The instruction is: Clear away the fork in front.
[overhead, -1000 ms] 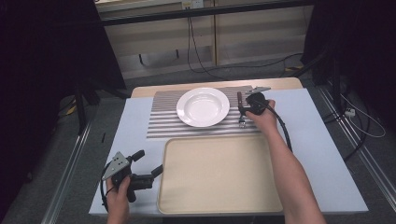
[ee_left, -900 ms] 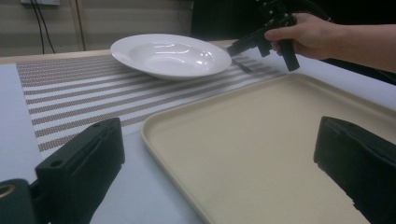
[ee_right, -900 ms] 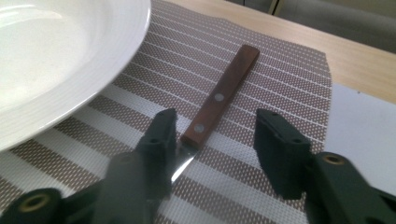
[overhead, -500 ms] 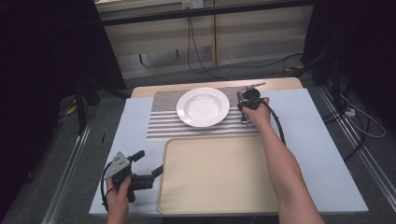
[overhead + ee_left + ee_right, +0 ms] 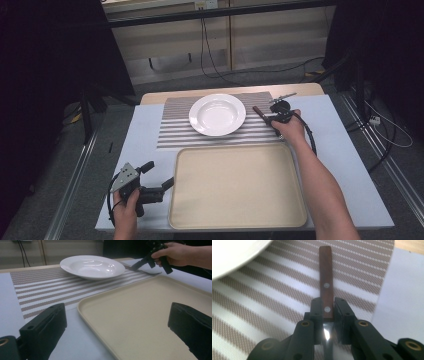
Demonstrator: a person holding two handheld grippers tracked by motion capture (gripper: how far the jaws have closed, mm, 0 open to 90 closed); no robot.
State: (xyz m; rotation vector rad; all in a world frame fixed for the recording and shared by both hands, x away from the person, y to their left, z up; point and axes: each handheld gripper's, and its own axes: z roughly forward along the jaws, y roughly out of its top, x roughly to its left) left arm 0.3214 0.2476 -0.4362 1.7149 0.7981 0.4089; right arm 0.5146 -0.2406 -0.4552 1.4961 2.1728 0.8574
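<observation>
A knife with a brown wooden handle lies over the striped placemat, just right of the white plate. My right gripper is shut on the knife where handle meets blade. The handle sticks out ahead, toward the plate's rim. In the high view the right gripper sits at the mat's right end, with the knife angled up-left. My left gripper rests open at the front left, beside the beige tray. Nothing is between its jaws, which frame the tray in the left gripper view.
The tray takes up the front middle of the white table top. A cable trails from the right gripper along the forearm. Dark stands and floor cables surround the table.
My right hand has shifted slightly toward the tray and turned, so the knife now points diagonally at the plate. The left gripper has stayed put.
</observation>
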